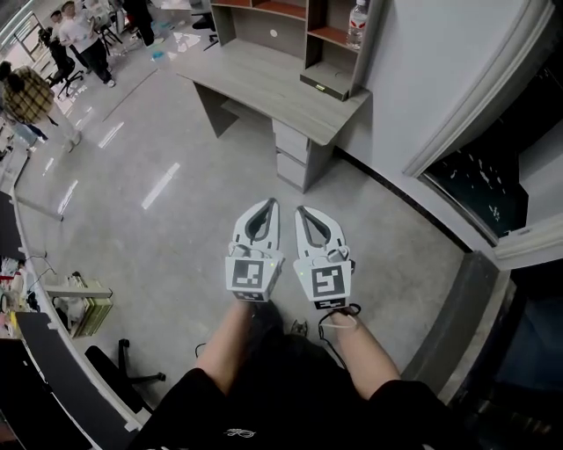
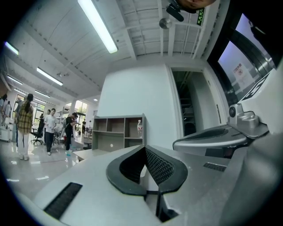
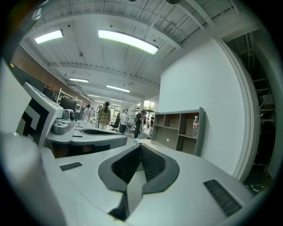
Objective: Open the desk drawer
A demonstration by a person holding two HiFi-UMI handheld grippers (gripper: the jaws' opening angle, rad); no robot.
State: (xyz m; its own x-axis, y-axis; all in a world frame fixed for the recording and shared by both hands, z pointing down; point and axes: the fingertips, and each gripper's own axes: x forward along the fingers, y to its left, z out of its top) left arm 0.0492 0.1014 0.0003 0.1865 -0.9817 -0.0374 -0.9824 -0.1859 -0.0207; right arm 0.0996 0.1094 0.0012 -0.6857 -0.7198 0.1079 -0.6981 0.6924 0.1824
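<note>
A wide room with a glossy grey floor (image 1: 167, 189) fills most of the head view. A white wall (image 1: 422, 79) runs along the right, and a few people (image 1: 79, 35) stand far off at the upper left.

The grey bench (image 1: 264, 83) stands against that wall, with an open shelf unit (image 1: 327, 39) on its top and a clear bottle (image 1: 356, 24) in one of the shelf's compartments. The drawer stack (image 1: 290, 154) hangs under the bench's near end, and every front looks flush and closed.

Low in the head view, the person's two forearms reach forward side by side. The left claw (image 1: 269, 206) and the right claw (image 1: 303, 212) are both clenched, pads meeting, with nothing between them. Each claw's own view shows the same: ribbed pads together and only the far shelf and bottle beyond.

The drawers lie straight ahead of both claws and well apart from them, across bare floor, roughly on the line that runs between the two. Neither claw is clearly nearer.

The drawer fronts appear to face toward the left of the head view, along the bench's open side, while the stack's plain side panel faces the person. So the approach probably has to swing round to the left before a claw can meet a front squarely. That would favour the left claw, which must open first. No handle can be made out from here.
</note>
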